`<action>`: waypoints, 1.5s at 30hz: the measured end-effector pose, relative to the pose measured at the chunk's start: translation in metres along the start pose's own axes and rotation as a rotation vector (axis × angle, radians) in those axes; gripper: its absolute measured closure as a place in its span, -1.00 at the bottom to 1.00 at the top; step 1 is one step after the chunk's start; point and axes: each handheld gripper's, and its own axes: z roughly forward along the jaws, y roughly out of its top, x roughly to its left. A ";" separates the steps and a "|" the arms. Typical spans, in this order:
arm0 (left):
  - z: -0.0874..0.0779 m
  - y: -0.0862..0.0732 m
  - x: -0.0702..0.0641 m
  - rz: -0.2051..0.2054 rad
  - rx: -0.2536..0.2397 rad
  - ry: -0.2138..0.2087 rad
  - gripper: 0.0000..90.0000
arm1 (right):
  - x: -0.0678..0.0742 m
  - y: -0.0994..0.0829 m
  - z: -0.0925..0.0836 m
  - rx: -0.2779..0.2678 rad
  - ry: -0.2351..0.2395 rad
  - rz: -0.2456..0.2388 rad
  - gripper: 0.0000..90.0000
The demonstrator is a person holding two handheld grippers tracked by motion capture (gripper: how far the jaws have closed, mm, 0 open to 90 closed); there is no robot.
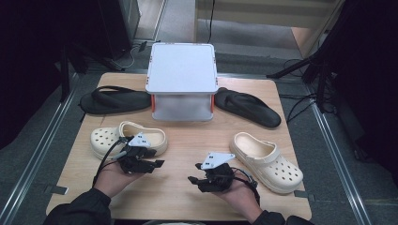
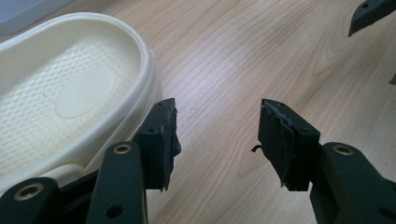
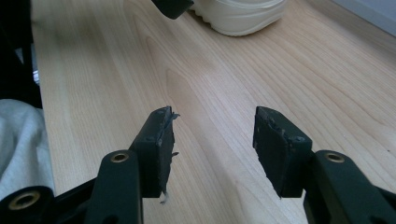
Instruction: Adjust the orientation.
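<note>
No readable text, seemingly.

High view: the wooden table (image 1: 187,183) is evenly and brightly lit from above, while the surroundings at the left and right edges of the frame fall into near-black. The white box (image 1: 182,68) at upper centre is close to overexposed, with little surface detail. Shadows under objects are short and soft. The picture is slightly soft overall. Both gripper views: wood grain is sharp mid-frame; the cream clog (image 2: 70,98) at left is bright, without glare.
</note>
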 end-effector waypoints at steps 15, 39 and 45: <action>0.000 0.000 0.002 -0.010 0.008 0.006 0.02 | -0.022 -0.006 -0.015 -0.048 -0.014 0.110 0.13; -0.024 0.006 0.018 -0.118 0.019 0.015 0.07 | -0.023 -0.005 -0.011 -0.005 -0.012 0.124 0.07; -0.043 0.009 0.024 -0.149 -0.001 0.039 0.07 | -0.023 -0.001 -0.007 0.017 0.001 0.127 0.06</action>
